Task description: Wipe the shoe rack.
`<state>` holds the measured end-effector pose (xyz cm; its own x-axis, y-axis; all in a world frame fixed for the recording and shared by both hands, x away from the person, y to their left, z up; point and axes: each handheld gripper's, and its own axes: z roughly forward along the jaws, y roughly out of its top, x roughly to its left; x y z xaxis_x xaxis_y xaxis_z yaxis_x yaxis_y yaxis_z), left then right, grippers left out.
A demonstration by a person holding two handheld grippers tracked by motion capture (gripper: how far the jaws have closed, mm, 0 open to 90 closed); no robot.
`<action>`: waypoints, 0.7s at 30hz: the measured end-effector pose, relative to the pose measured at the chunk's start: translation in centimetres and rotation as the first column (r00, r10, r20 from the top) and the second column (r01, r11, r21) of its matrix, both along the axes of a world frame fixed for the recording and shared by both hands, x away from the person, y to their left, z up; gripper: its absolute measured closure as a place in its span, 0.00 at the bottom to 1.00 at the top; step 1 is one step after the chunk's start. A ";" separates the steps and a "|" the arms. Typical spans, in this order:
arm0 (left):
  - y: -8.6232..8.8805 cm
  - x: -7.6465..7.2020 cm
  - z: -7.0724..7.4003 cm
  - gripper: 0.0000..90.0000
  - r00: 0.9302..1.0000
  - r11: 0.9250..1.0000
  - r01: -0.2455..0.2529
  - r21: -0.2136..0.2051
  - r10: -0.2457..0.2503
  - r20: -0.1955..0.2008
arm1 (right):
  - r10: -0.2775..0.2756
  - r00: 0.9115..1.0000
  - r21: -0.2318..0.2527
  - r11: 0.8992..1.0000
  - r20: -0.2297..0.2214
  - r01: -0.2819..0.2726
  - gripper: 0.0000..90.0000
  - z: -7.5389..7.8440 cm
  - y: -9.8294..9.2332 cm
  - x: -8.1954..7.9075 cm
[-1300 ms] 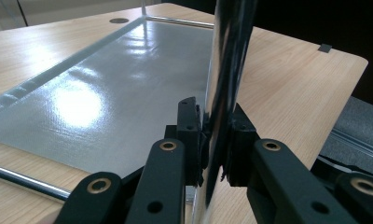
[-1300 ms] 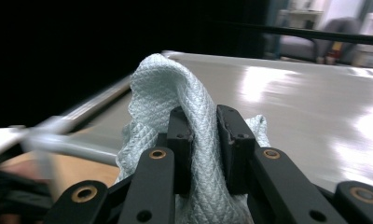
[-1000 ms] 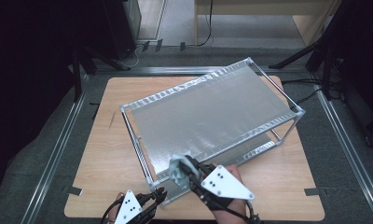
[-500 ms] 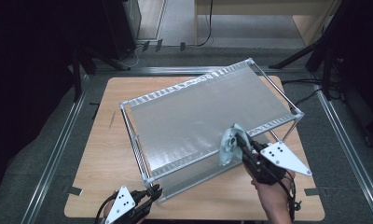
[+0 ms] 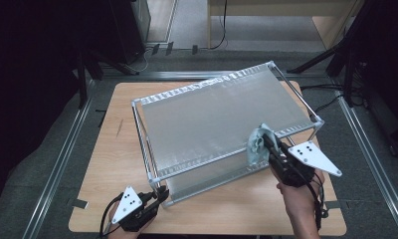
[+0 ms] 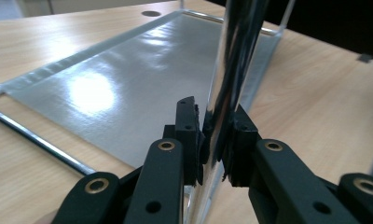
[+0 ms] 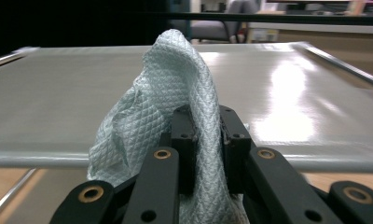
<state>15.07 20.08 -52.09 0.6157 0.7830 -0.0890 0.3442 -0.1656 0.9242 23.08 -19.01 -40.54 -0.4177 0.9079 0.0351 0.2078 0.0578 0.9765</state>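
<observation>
A two-level metal rack (image 5: 217, 119) stands askew on the wooden table (image 5: 112, 149). My left gripper (image 5: 162, 193) is at the rack's near-left corner. In the left gripper view it (image 6: 216, 126) is shut on the shiny upright corner post (image 6: 233, 56), with the lower shelf (image 6: 128, 79) stretching away behind. My right gripper (image 5: 267, 144) is at the front edge of the top shelf, toward its right end, shut on a crumpled pale blue-green cloth (image 5: 256, 144). In the right gripper view the cloth (image 7: 175, 74) bulges up between and over the jaws (image 7: 207, 135), against the top shelf (image 7: 292, 93).
Aluminium rails (image 5: 62, 159) frame the table on both sides. Cables (image 5: 331, 99) lie on the floor to the right. Black stands (image 5: 107, 55) and a wooden cabinet (image 5: 286, 15) are beyond the far edge. Bare tabletop lies left of the rack and along the near edge.
My right gripper has carried the cloth to the right along the top shelf's front edge, from near the left corner to near the right end. The left gripper has shifted slightly at the corner post.
</observation>
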 end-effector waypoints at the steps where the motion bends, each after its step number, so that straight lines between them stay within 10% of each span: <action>1: -0.1 0.1 0.1 0.88 1.000 1.000 -0.011 0.006 0.011 -0.007 | 0.016 1.000 -0.005 1.000 -0.001 -0.016 0.89 0.0 0.6 -0.1; 9: 0.1 -0.2 -0.5 0.88 1.000 0.998 0.011 -0.058 -0.011 0.000 | 0.164 0.986 -0.039 0.986 0.011 -0.164 0.89 -0.1 6.4 -1.8; 21: 0.3 -0.1 -0.6 0.87 0.998 0.996 0.063 -0.066 -0.063 -0.006 | 0.373 0.925 -0.087 0.926 0.073 -0.367 0.89 -0.8 13.3 -5.1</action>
<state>14.96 20.37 -52.66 0.6626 0.7350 -0.1441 0.3427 -0.1264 0.9309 17.95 -5.73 -41.37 -0.7230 0.6868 -0.0743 0.0733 0.1833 0.9803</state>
